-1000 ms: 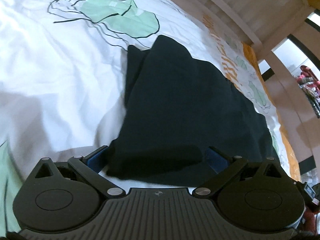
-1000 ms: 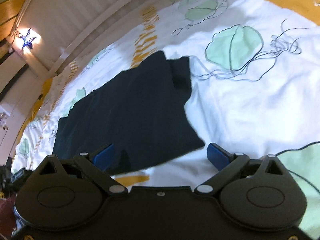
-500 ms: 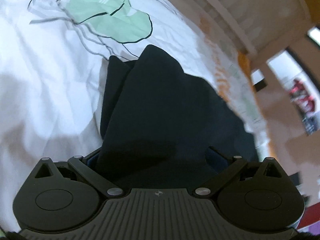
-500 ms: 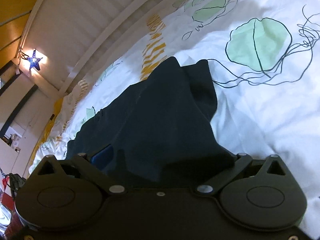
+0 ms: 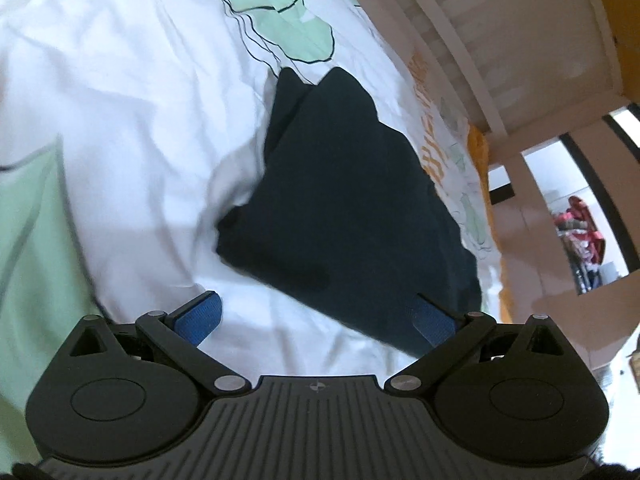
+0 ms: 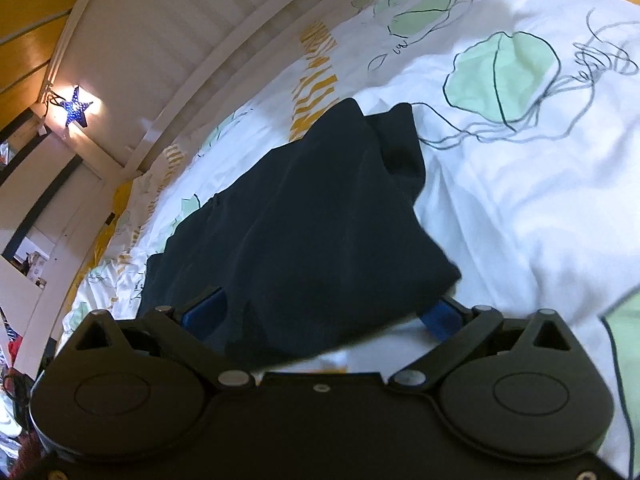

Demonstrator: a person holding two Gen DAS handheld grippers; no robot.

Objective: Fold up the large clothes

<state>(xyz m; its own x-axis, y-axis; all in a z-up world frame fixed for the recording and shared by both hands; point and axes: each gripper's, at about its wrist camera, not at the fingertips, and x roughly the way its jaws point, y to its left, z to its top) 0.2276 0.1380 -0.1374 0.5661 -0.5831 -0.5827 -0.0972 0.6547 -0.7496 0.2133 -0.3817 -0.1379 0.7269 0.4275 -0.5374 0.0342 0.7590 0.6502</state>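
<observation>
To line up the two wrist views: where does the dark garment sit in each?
Left wrist: the dark garment fills the centre, reaching the right pad.
Right wrist: the dark garment lies centre-left, draped across the claw's open gap.
Shared landmark: the green jellyfish print beyond its far tip.

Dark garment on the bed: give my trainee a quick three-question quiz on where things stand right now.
1. True or false: the left hand-held gripper is clamped on the dark garment.
2. What does the garment lie on? A) a wooden floor B) a white bedcover with green shapes C) a chair
3. Fill in: in the right wrist view, the garment's near edge reaches in between the open fingers of the ____ hand-held gripper.

Key: 1 false, its jaws are spread and the cloth lies ahead of them; 2 B; 3 right.
</observation>
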